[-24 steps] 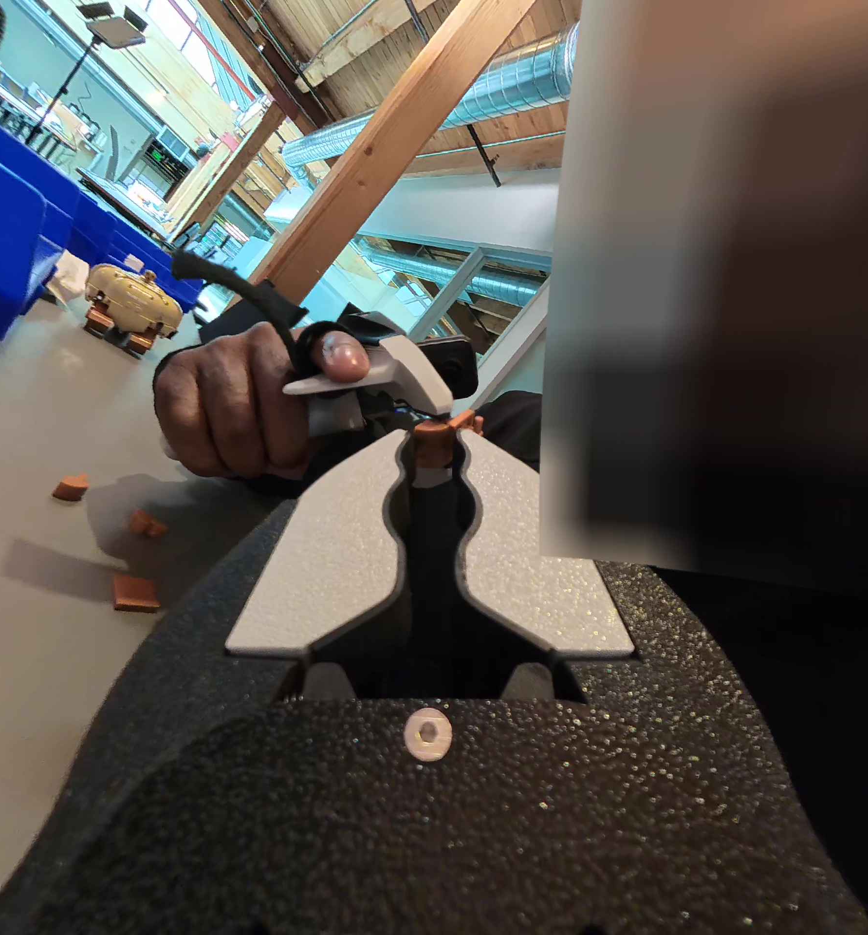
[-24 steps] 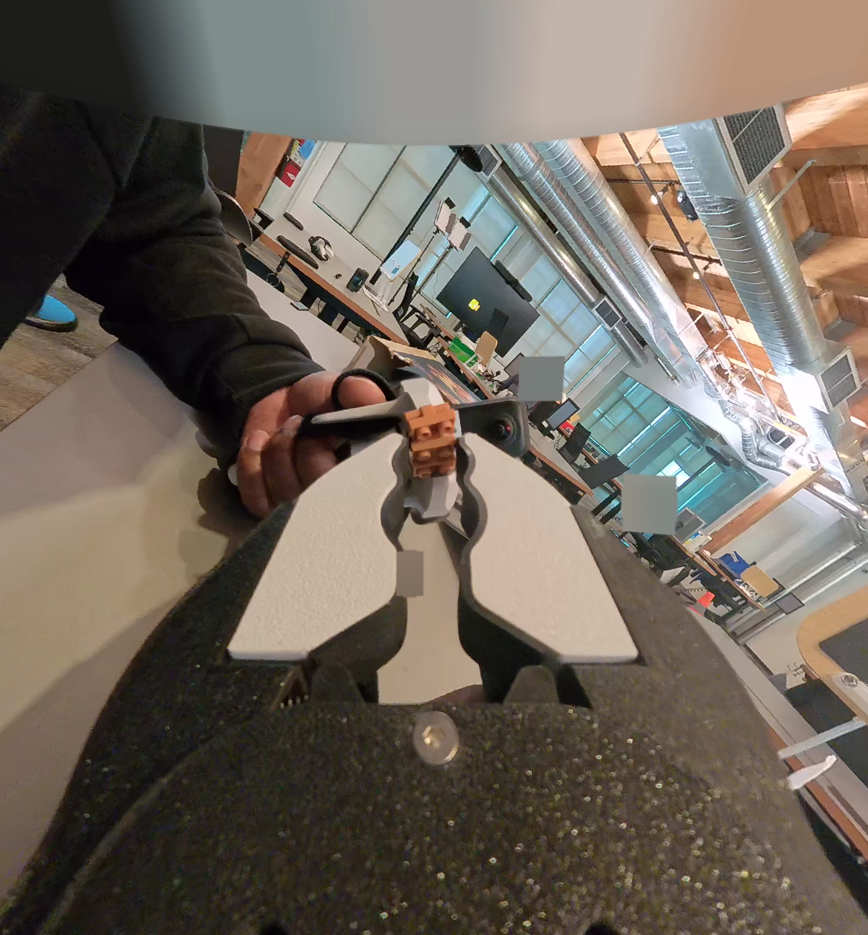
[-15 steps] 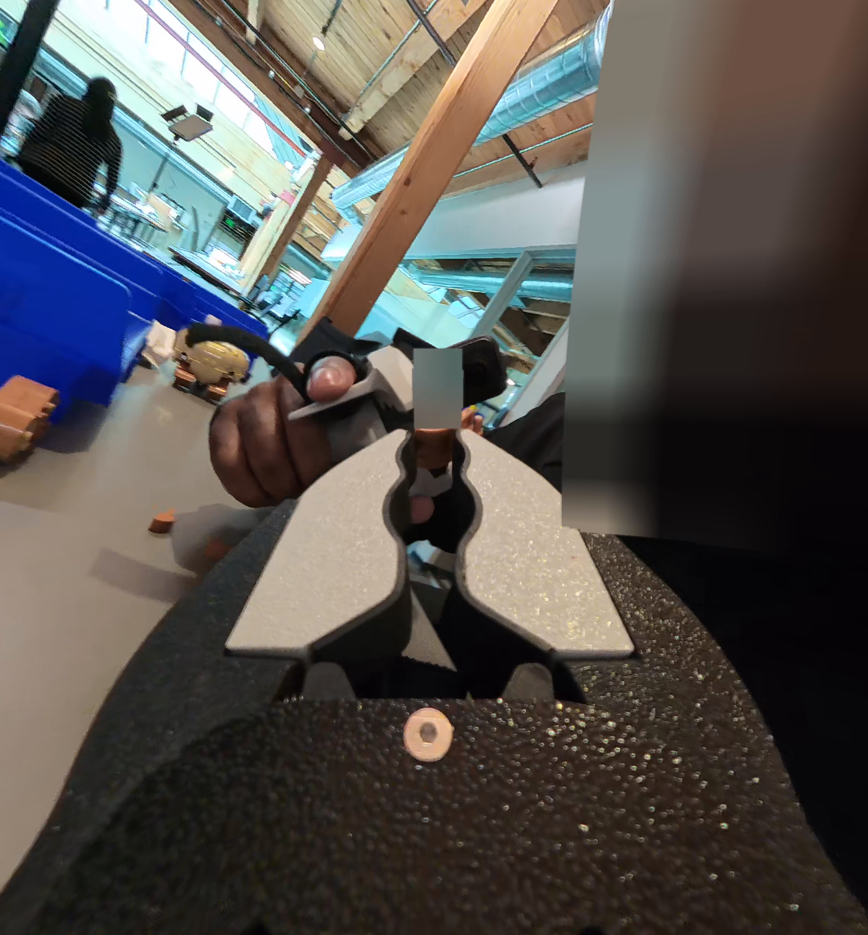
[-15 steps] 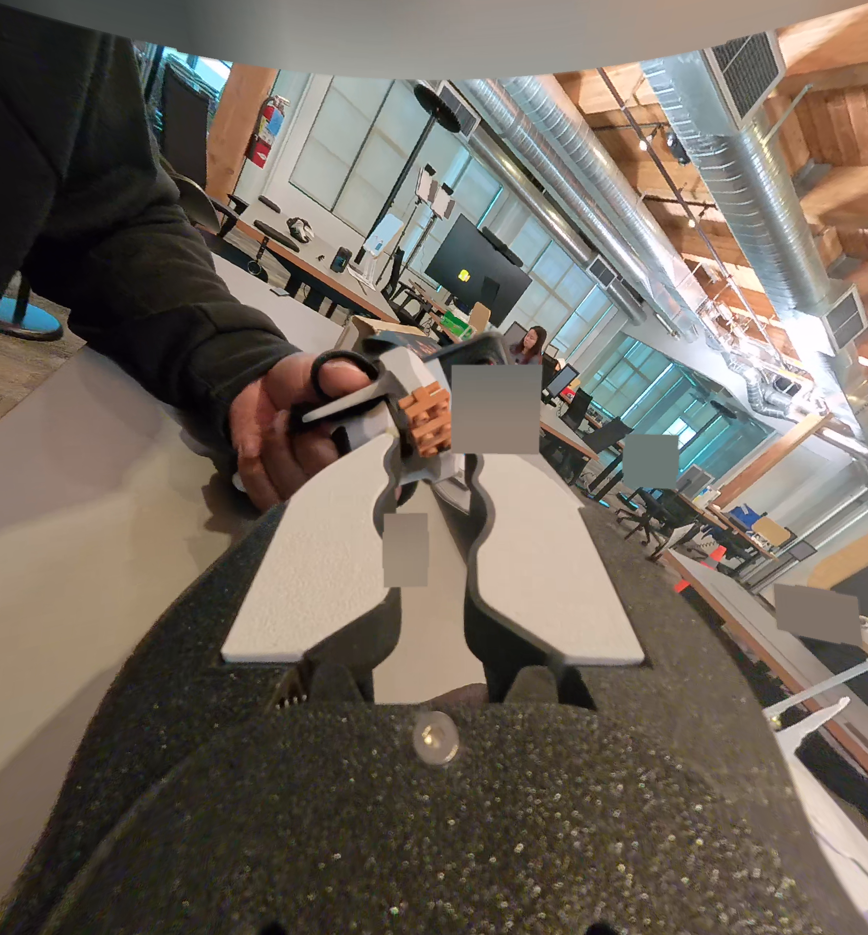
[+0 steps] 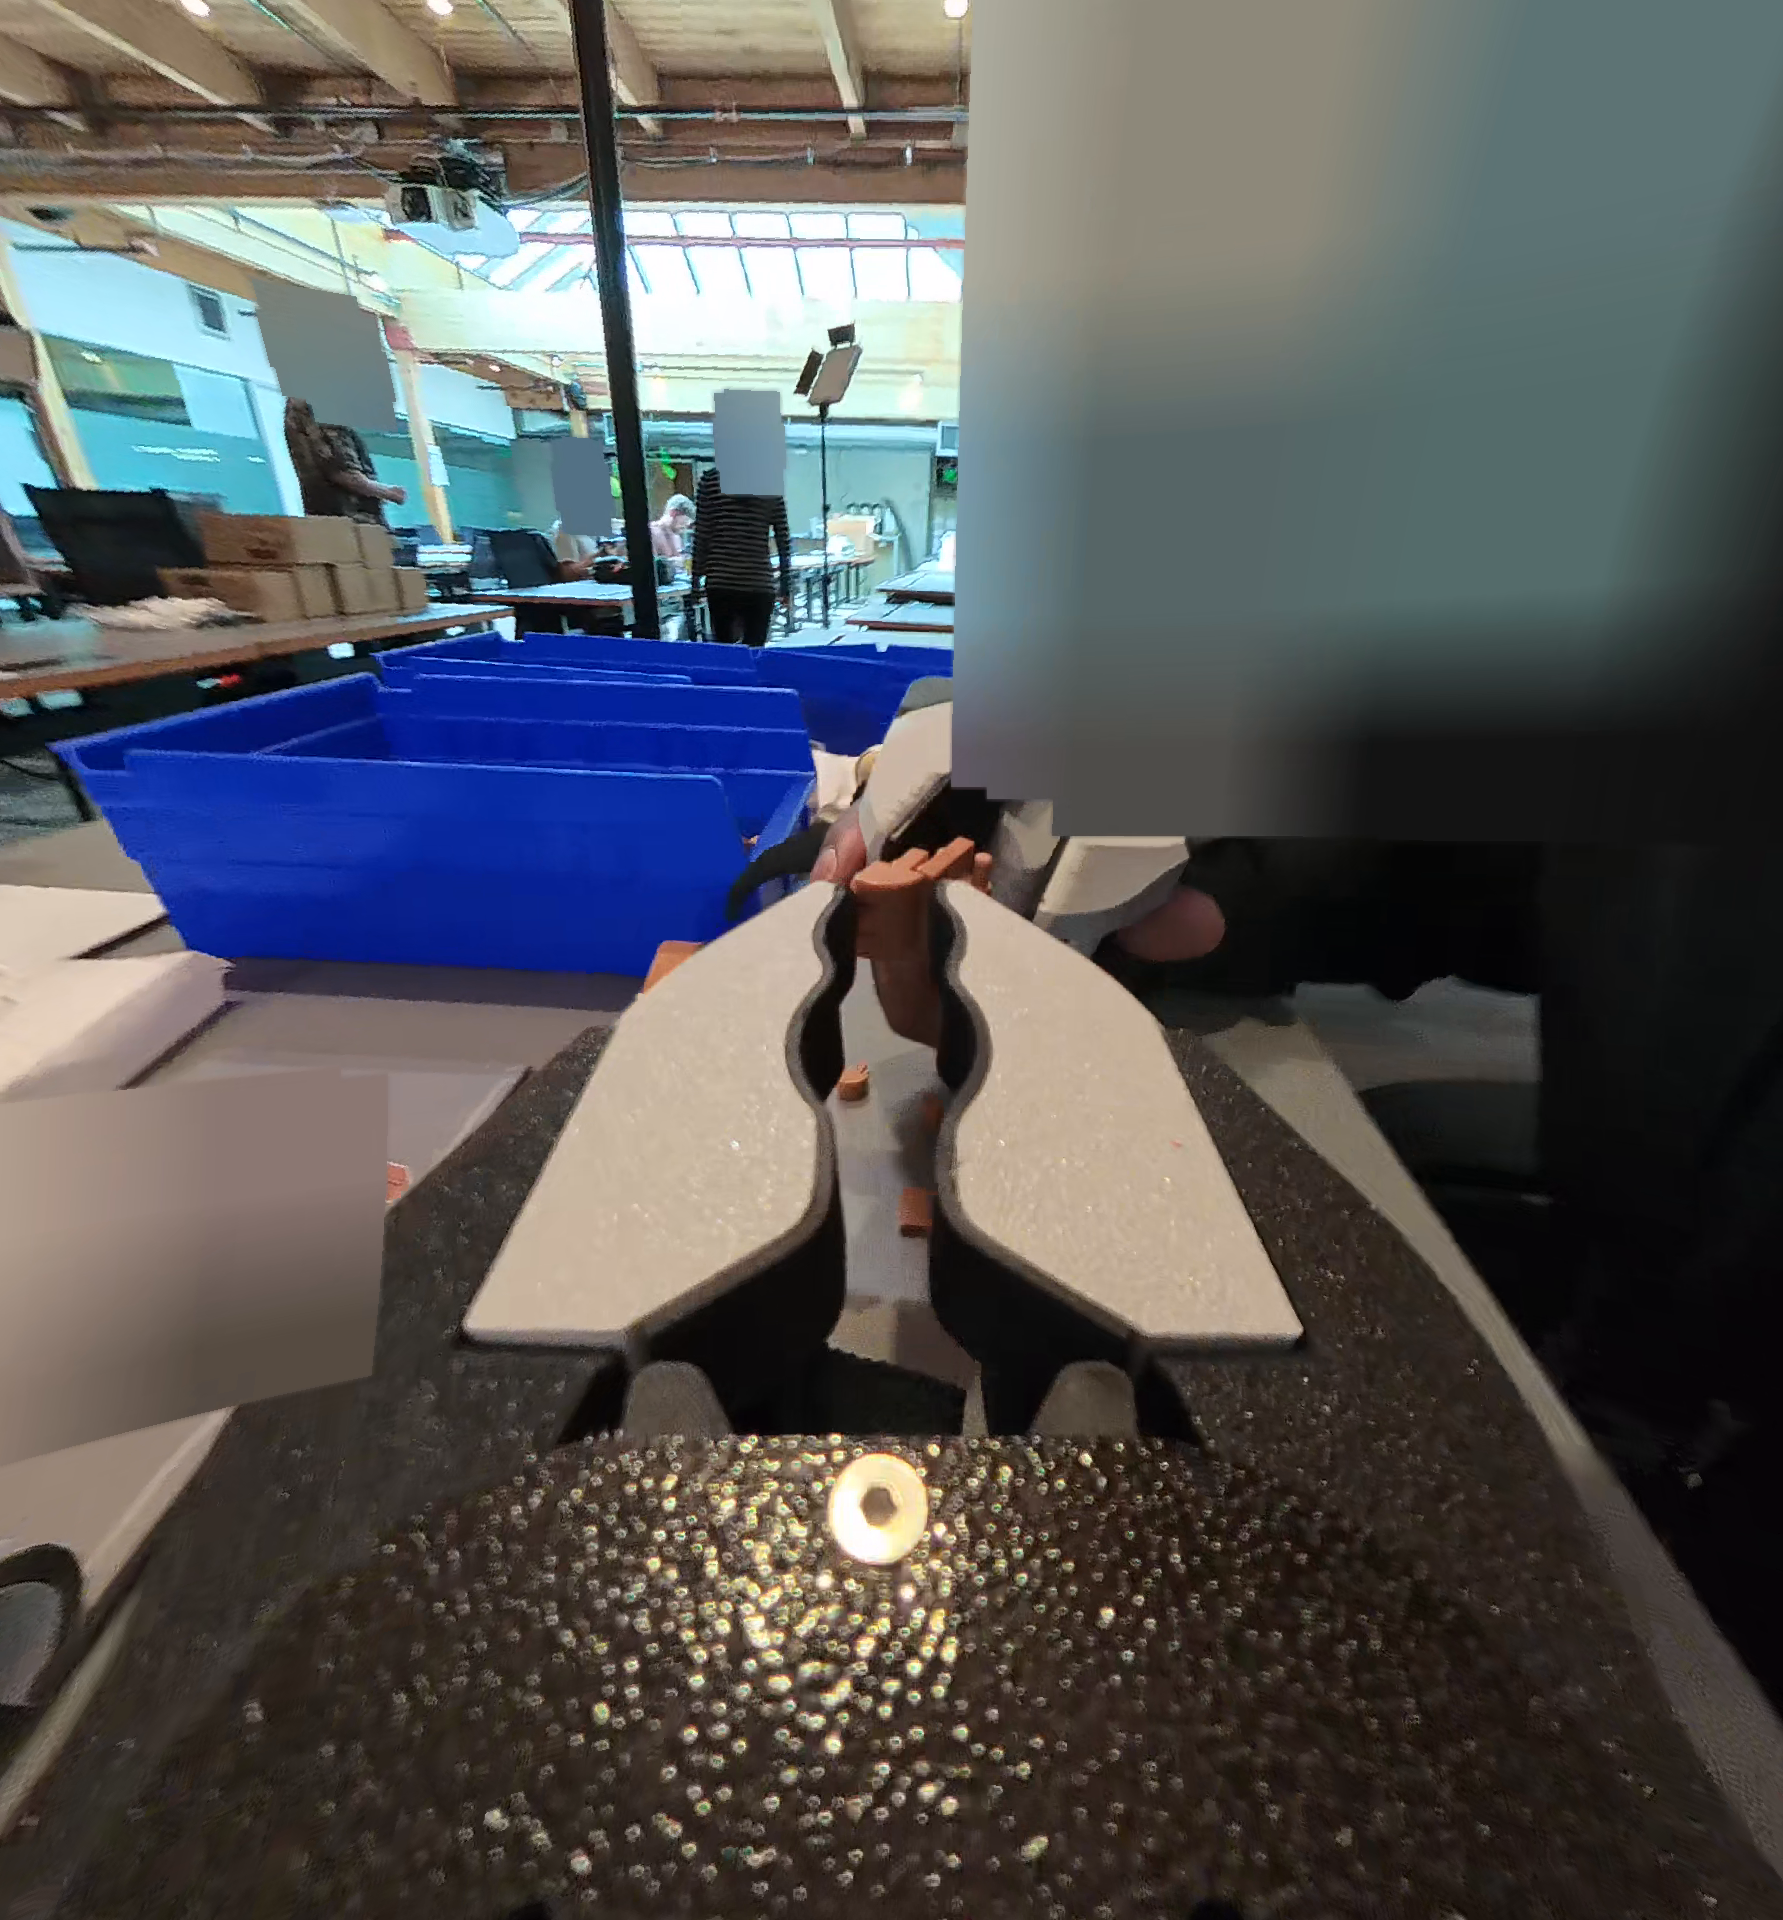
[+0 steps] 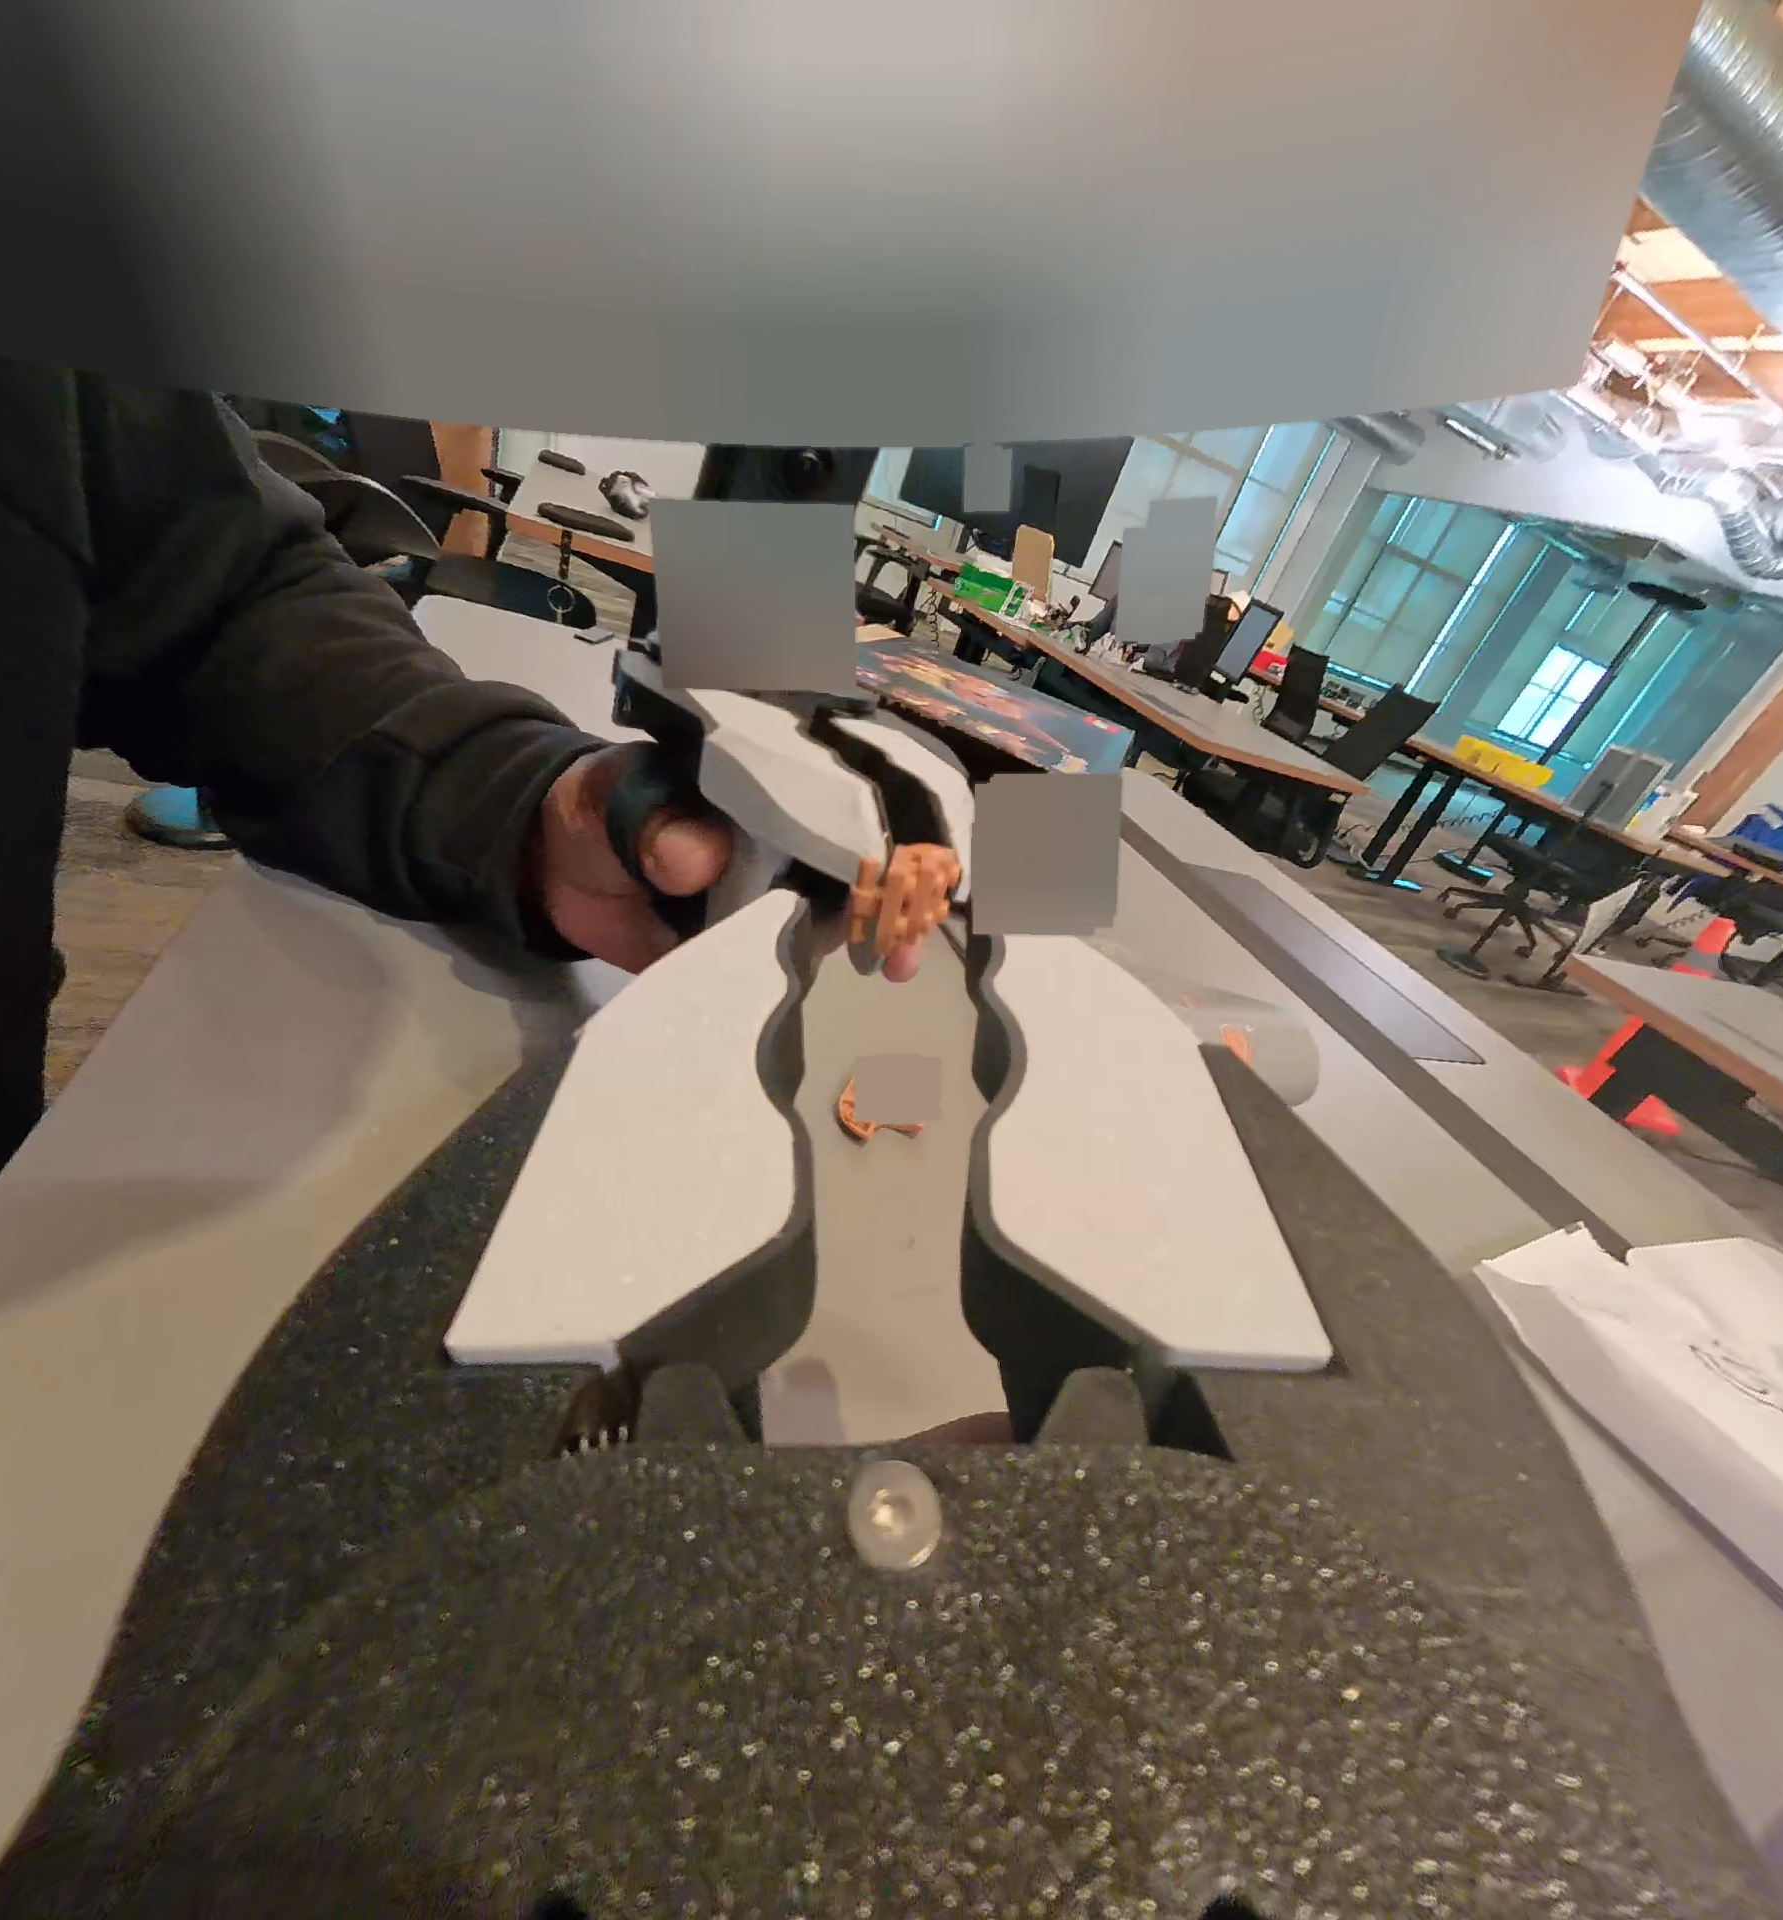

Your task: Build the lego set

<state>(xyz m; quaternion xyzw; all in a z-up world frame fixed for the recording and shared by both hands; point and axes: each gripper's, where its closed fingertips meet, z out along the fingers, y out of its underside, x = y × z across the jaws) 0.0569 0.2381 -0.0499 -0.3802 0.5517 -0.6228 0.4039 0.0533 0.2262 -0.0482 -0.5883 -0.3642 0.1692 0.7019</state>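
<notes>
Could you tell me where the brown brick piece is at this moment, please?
The brown brick piece is clamped at the tip of the left tool, centre of the left wrist view, just right of the blue bins and above the grey table.

Two grippers [image 5: 892,904] [image 6: 892,935], one clamped brown brick piece [image 5: 902,935], three loose brown bits [image 5: 853,1084] on the table

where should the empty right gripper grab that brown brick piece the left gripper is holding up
Probably by the studded end of the brown brick piece that sticks out past the left gripper. That end faces the open right gripper, so come straight on with one finger on each flat side, clear of the left gripper's fingers.
</notes>
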